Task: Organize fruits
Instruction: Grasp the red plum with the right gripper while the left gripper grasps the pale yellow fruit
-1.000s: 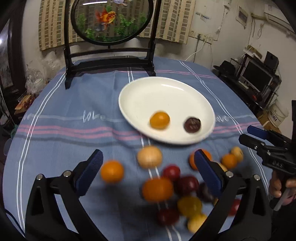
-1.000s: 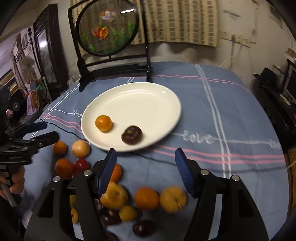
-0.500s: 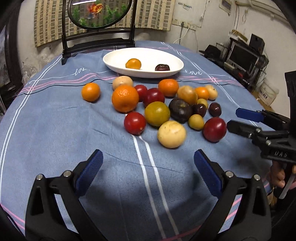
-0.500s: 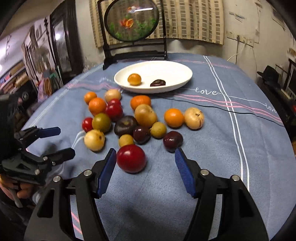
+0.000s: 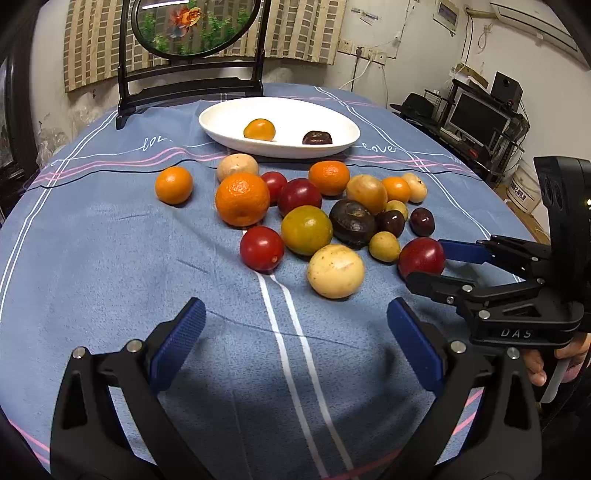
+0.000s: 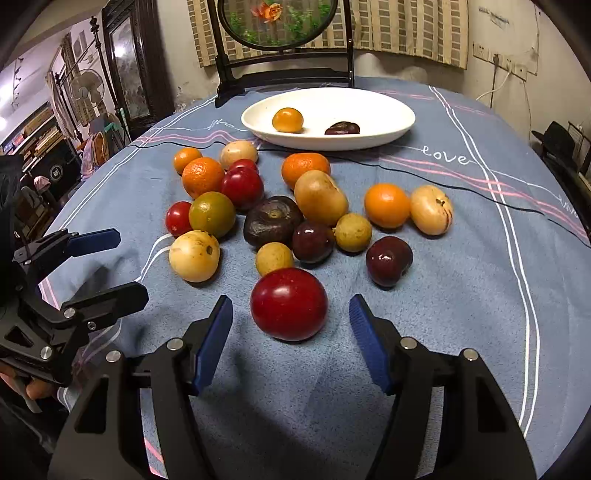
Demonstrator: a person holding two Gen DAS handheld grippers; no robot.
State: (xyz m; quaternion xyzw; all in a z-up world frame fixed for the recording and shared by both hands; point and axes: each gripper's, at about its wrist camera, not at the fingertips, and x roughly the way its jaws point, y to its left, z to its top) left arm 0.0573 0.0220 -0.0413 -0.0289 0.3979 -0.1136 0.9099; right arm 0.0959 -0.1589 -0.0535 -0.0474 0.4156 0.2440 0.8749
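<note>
Blue cloth with white and pink stripes covers the round table (image 5: 92, 258), and its left side lies bare from the near rim up to a lone orange mandarin (image 5: 173, 184) standing apart from the heap. Low over the near edge, the left gripper (image 5: 293, 341) hangs with its jaws spread wide and nothing between them, bare cloth ahead of its blue pads up to a red tomato (image 5: 262, 248) and a pale yellow fruit (image 5: 335, 271). Beyond those the fruits crowd together, touching: a big orange (image 5: 242, 199), a green-yellow fruit (image 5: 306, 230) and a dark wrinkled fruit (image 5: 352, 223). At the far side, just past the heap, the white plate (image 5: 221, 118) holds a small orange fruit (image 5: 259, 129) and a dark plum (image 5: 317, 137), well apart from each other, with much of its surface bare. A black stand with a round goldfish panel (image 5: 192, 26) rises at the far edge behind it. To the right, the right gripper (image 6: 290, 328) is also open wide, its fingers flanking a large red plum (image 6: 289, 303) at the heap's near right corner without touching it, as far as the right wrist view shows. Open cloth stretches right of the heap to the table's right edge.
</note>
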